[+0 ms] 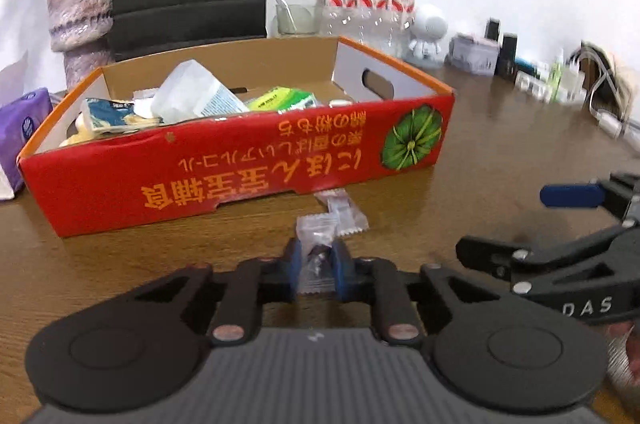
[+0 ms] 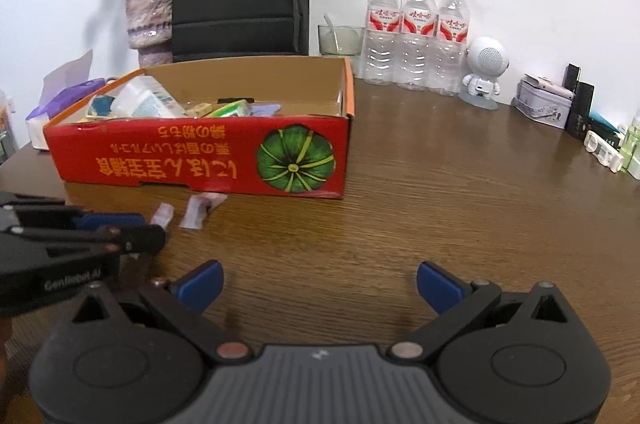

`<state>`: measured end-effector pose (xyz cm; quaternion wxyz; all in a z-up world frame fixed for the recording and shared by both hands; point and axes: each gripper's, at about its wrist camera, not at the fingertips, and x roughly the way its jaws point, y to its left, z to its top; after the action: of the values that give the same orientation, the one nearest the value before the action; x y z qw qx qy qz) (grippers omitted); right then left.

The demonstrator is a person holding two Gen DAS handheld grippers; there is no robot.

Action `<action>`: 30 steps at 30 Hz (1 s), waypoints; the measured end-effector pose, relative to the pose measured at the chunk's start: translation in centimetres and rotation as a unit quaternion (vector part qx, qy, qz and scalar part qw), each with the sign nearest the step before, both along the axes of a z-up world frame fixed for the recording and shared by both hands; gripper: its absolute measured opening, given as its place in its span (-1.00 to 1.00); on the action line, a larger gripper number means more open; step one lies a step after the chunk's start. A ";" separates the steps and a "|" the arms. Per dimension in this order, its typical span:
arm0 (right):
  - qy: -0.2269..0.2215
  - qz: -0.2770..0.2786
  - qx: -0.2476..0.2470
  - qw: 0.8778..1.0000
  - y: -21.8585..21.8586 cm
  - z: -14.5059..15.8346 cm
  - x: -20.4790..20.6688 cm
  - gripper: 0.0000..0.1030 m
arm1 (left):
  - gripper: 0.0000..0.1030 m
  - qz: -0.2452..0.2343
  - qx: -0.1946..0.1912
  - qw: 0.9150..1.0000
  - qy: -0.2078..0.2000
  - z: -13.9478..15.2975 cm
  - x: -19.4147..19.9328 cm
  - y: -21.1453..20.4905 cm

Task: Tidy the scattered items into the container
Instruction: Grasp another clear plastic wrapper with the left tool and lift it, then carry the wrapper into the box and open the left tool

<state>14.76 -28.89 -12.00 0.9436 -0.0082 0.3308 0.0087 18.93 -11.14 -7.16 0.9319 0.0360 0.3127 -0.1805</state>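
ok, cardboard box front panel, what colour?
Red cardboard box with orange lettering and a green pumpkin picture; clearest in right wrist view.

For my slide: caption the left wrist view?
Left gripper shut on clear wrapped candy before the red box.

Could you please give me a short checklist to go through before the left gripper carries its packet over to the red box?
1. Left gripper shut on the clear packet: ok.
2. Packet lifted off the table: cannot tell.
3. Red box open on top, with room at its right end: ok.
4. Right gripper out of the path, jaws open and empty: ok.
5. Loose packets lying before the box, low enough to pass over: cannot tell.
6. All items tidied: not ok, packets remain on the table.
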 end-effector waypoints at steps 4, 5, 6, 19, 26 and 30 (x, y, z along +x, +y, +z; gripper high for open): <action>0.000 0.012 0.012 1.000 0.6 0.4 0.5 1.00 | -0.77 0.015 -0.008 1.000 -0.007 0.2 0.3 2.0; 0.000 0.017 0.016 1.000 0.9 0.5 0.7 1.00 | -0.77 0.022 -0.012 1.000 -0.005 0.1 0.6 2.7; 0.002 0.023 0.018 1.000 1.4 0.6 1.1 1.00 | -0.77 0.031 -0.016 0.999 -0.002 0.0 0.9 3.5; 0.007 0.032 0.005 0.999 8.5 -0.7 6.7 -0.48 | -0.76 0.084 -0.044 0.995 0.013 0.3 3.3 10.1; -0.001 0.057 0.010 0.998 7.9 -0.8 5.3 -0.68 | -0.76 0.078 -0.029 0.997 0.001 0.2 2.5 9.3; -0.010 0.057 0.018 0.998 7.7 -0.3 4.7 -0.68 | -0.76 0.080 -0.031 0.996 -0.006 0.5 2.0 9.4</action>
<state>19.44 -21.17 -12.32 0.9449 -0.0100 0.3200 0.0684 20.97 -1.77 -6.69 0.9459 -0.0168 0.3032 -0.1144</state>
